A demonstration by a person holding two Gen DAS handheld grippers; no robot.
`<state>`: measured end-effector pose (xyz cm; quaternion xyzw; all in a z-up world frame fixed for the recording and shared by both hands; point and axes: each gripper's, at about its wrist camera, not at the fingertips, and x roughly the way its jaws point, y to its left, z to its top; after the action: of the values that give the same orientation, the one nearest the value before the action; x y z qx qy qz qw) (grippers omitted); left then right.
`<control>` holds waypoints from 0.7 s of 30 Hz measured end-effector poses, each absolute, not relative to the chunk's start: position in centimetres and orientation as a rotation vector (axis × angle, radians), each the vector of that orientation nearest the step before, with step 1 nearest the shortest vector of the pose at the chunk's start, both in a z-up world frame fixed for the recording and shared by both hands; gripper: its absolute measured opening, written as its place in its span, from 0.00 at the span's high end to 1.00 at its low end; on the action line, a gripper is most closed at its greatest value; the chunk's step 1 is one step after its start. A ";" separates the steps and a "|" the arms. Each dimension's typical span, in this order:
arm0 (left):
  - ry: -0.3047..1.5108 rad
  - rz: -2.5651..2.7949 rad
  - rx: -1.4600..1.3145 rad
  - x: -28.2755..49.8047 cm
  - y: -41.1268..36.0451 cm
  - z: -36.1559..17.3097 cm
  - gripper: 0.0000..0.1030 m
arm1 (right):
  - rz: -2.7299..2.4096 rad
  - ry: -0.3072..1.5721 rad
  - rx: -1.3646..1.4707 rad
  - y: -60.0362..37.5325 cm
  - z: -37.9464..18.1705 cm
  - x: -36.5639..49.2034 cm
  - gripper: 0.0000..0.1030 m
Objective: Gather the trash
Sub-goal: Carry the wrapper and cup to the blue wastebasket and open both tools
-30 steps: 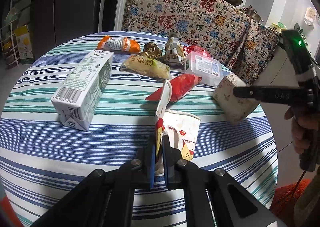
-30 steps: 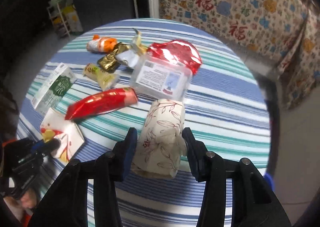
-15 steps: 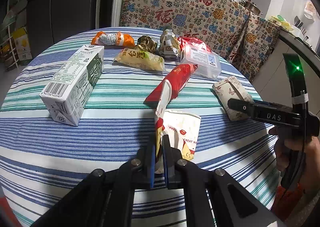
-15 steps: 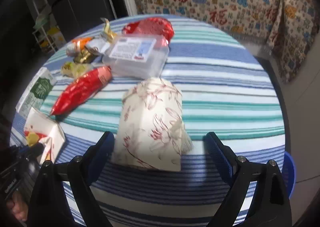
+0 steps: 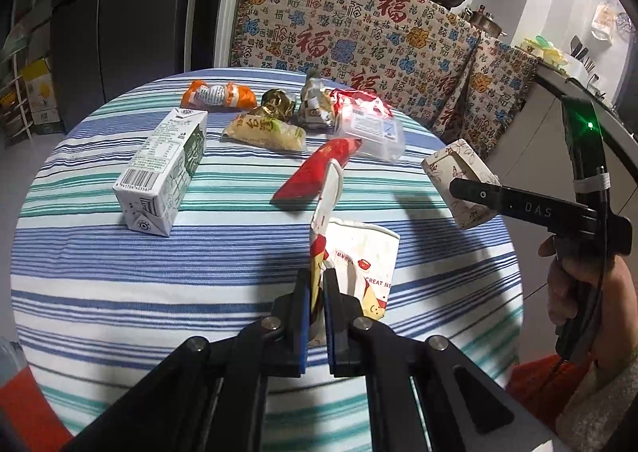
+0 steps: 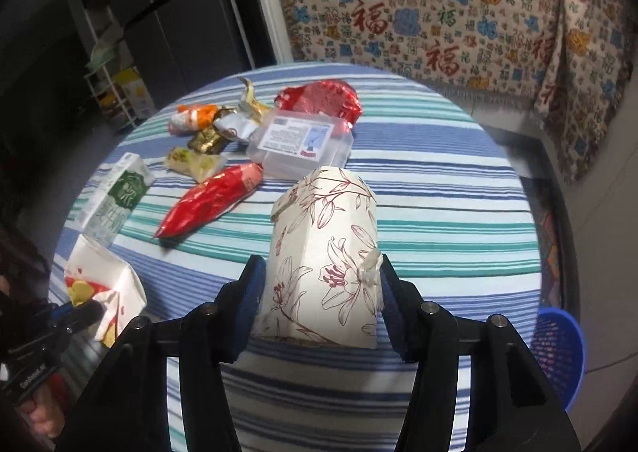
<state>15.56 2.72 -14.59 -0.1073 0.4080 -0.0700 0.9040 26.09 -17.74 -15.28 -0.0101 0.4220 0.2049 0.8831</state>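
Partly hidden, floral carton squeezed by right gripper, left gripper pinching flattened paper cup edge

On my striped table I count one milk carton, one floral paper box, one torn paper carton, one clear plastic tub. Wrappers: one long red, one crumpled red foil, one orange, one yellow, one gold, one silver. One blue basket on the floor.
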 end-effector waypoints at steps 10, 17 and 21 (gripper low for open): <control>0.840 -0.218 -0.190 17.6 -3.0 -11.7 0.94 | 0.376 0.849 -0.010 -23.4 -13.5 23.4 0.45; 0.844 -0.323 -0.119 19.4 -10.5 -10.3 0.94 | 0.280 0.840 0.031 -30.6 -12.4 22.6 0.45; 0.850 -0.388 -0.069 20.4 -15.6 -9.9 0.94 | 0.208 0.847 0.033 -35.4 -11.9 22.4 0.44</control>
<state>20.42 -15.60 -9.89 -0.0331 0.4096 -0.1868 0.8923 22.42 -35.43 -11.90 0.0159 0.4102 0.1005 0.9063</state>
